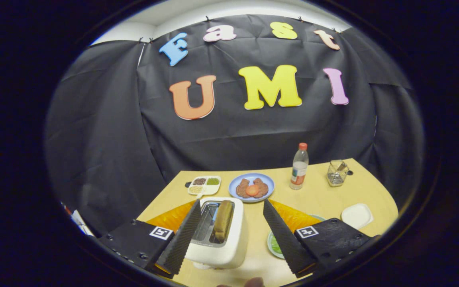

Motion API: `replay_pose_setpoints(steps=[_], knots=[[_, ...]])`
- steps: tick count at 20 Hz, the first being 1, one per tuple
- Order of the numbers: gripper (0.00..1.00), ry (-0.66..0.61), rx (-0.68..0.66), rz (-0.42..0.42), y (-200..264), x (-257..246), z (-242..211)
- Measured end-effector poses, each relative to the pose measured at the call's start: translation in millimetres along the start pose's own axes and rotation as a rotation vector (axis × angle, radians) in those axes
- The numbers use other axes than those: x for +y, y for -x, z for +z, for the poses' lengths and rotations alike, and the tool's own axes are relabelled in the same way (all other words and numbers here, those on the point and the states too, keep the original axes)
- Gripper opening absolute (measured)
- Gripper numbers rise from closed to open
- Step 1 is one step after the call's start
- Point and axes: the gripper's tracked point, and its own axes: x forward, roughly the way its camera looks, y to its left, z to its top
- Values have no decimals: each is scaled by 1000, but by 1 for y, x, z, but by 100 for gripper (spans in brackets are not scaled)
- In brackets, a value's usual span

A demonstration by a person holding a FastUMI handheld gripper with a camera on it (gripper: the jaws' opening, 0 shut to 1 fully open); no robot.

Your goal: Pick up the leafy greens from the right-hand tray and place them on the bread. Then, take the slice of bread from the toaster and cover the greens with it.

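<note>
Gripper [229, 235] jaws spread wide, holding nothing, straddling the white toaster [218, 235]; bread slice [223, 225] stands upright in its right slot. Bare wooden table [325, 195] ahead and to the right. Green plate [274, 244] with leafy greens [276, 247] sits partly hidden behind the right finger. Beyond: blue plate [251, 187] with bread and a tomato slice [252, 190], divided tray [204, 185] of seeds, bottle [299, 167], metal grater [337, 173], white dish [356, 215].

Bottle [299, 166]: you had it upright on the table [317, 195], red cap on top.
Grater [336, 173]: it stood just beside the bottle.
Divided dish [204, 185]: it held seeds and grains.
White dish [356, 215]: it sat near the table's edge.
</note>
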Motion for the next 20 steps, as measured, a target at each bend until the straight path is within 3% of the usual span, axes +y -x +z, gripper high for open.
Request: replay_pose_setpoints(steps=[6,9,10,15,17,19,20], knots=[[95,9,94,-32,-44,17,-30],[77,23,126,-55,-63,19,-38],[75,24,138,-62,-68,18,-41],[40,15,172,-104,-81,9,-44],[19,-4,177,-118,-83,5,-42],[17,8,193,-114,-80,4,-41],[9,7,200,-95,-77,8,-39]])
